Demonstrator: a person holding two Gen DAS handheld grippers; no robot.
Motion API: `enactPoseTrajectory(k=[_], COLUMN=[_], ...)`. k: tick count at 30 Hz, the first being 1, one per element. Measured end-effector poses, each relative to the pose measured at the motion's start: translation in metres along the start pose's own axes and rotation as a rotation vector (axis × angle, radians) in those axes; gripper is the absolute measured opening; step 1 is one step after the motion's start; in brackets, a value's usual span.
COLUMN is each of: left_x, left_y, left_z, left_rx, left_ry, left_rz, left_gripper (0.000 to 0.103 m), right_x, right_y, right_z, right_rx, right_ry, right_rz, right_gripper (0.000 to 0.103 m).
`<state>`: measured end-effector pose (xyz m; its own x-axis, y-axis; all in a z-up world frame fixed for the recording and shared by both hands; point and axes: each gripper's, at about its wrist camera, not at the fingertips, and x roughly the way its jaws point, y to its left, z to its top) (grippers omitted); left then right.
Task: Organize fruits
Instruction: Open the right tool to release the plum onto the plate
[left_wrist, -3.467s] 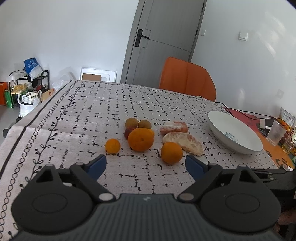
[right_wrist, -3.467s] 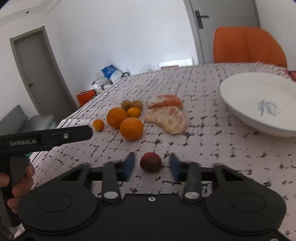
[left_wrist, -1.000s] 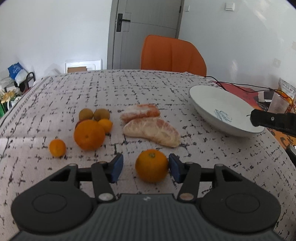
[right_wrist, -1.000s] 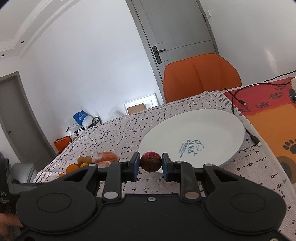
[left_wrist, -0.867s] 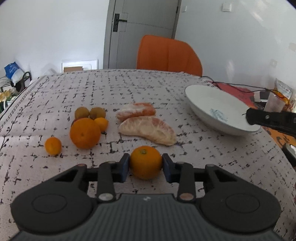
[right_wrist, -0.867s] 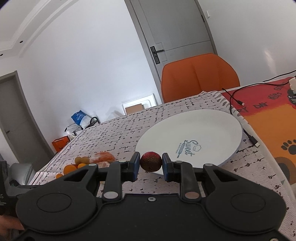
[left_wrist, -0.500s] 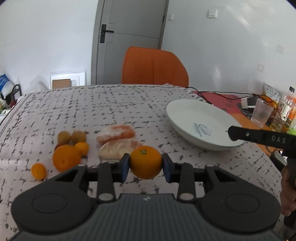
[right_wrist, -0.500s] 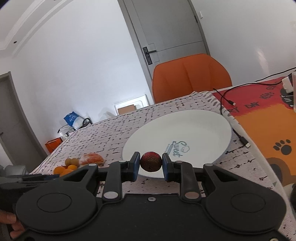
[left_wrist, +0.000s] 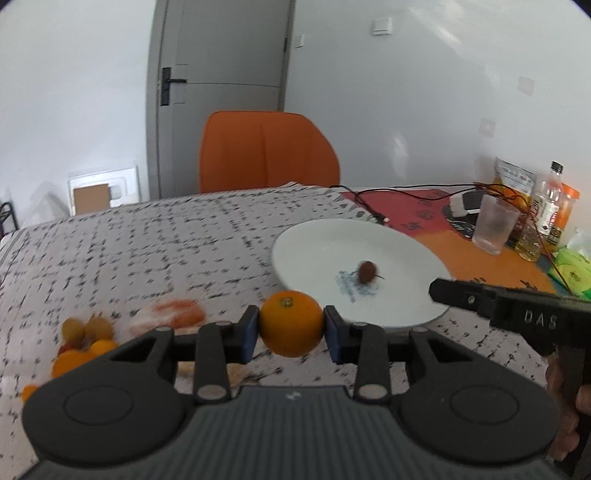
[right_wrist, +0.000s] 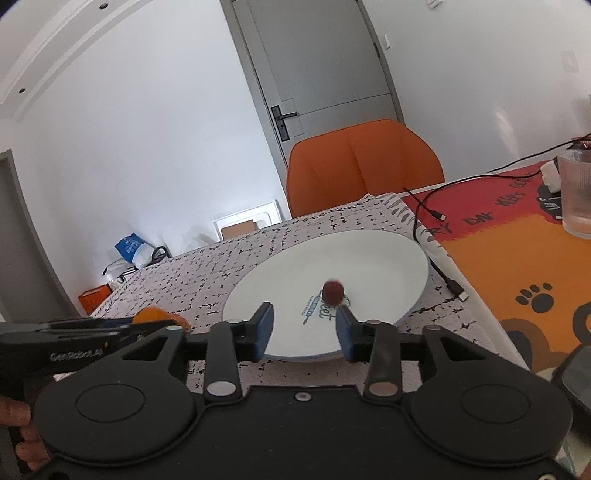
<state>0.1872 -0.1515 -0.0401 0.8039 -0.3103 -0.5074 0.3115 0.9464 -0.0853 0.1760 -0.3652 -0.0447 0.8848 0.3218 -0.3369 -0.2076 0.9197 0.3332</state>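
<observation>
On a patterned tablecloth (left_wrist: 147, 251), a white plate (left_wrist: 321, 243) holds a small red fruit (left_wrist: 367, 272) at centre frame. The left gripper (left_wrist: 291, 328) clamps an orange (left_wrist: 291, 322); the right gripper (right_wrist: 303, 329) hangs parted at lower centre.

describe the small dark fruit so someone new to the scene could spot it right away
Find the big white plate on the patterned tablecloth, in front of the orange chair. The small dark red fruit lies near the plate's middle, by the blue printed logo. It is the only thing in the plate, and much smaller and darker than the orange clamped in the left gripper.
</observation>
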Motion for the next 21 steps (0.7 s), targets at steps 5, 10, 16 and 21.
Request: enactPoseTrajectory(k=[5, 10, 16, 21], left_x=[0.009, 0.019, 0.032, 0.039], left_y=[-0.01, -0.017, -0.019, -0.021], left_z=[0.009, 0.015, 0.019, 0.021], left_rx=[0.014, 0.017, 0.011, 0.009], left_ry=[-0.012, -0.016, -0.005, -0.004], left_rz=[-0.017, -0.025, -0.029, -0.036], left_gripper=[0.036, 0.036, 0.036, 0.036], right_x=[-0.006, -0.011, -0.015, -0.013], right_y=[-0.004, -0.008, -0.012, -0.018], right_z=[-0.002, -0.004, -0.007, -0.006], right_rx=[-0.005, -0.004, -0.025, 0.007], right_ry=[-0.019, -0.039, -0.073, -0.054], right_rz=[-0.012, -0.028, -0.076, -0.109], right_gripper=[0.061, 0.083, 0.103, 0.103])
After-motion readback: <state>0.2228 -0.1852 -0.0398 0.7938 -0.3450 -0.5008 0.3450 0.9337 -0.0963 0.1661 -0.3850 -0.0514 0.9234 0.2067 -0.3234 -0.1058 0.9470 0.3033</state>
